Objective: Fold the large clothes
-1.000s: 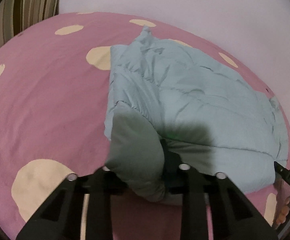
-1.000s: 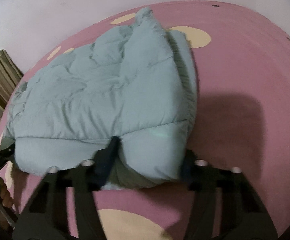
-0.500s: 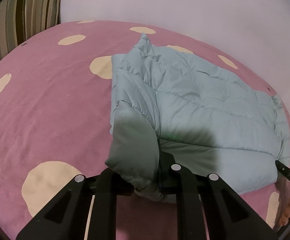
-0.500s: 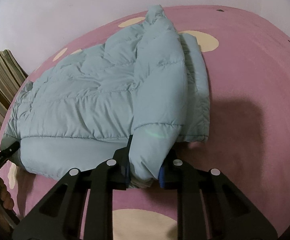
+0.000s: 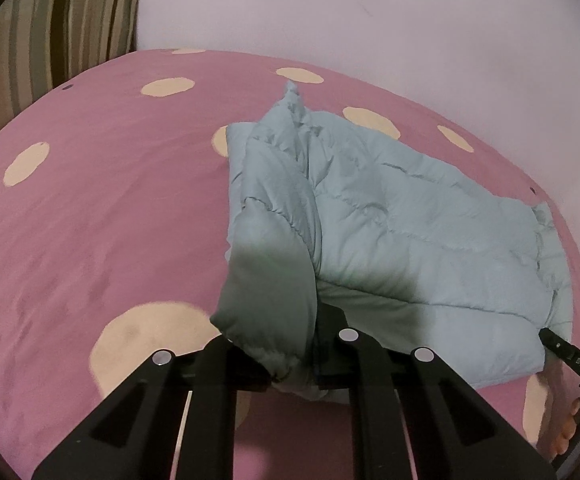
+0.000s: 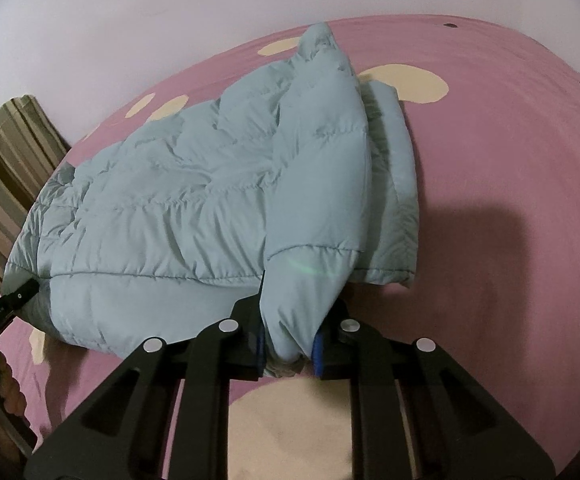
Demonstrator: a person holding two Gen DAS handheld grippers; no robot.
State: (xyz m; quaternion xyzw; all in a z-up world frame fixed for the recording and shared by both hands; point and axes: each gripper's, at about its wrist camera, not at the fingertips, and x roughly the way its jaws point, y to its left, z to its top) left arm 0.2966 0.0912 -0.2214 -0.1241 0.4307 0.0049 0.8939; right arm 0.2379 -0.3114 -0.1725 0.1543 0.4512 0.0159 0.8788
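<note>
In the left wrist view the left claw (image 5: 290, 356) reaches in from the bottom edge, angled downward at the bed (image 5: 90, 220), and pinches a shadowed corner fold of the pale blue quilted jacket (image 5: 390, 232); its jaws have just been closing, with the padded fabric bunched between them. In the right wrist view the right claw (image 6: 288, 346) also enters from the bottom edge, tilted down, and its blue pads (image 6: 317, 354) press on another corner of the same jacket, the jaws having just closed further onto the cloth. The pinched corner rises from the pads as a puffy ridge that runs toward the upper middle of the frame. The jacket lies on the pink bed cover with cream spots, its long axis running across the frame in both views: from the left claw's corner at lower centre out to the lower right in the left view, and from the right claw's corner out to the lower left in the right view. A peaked end of the garment points toward the pale wall (image 5: 370, 20) at the top. At the lower right of the left view the tip of the right claw and the fingers (image 5: 570, 428) of the hand holding it show beside the jacket's edge. A striped cushion (image 5: 50, 40) sits in the upper left corner.
</note>
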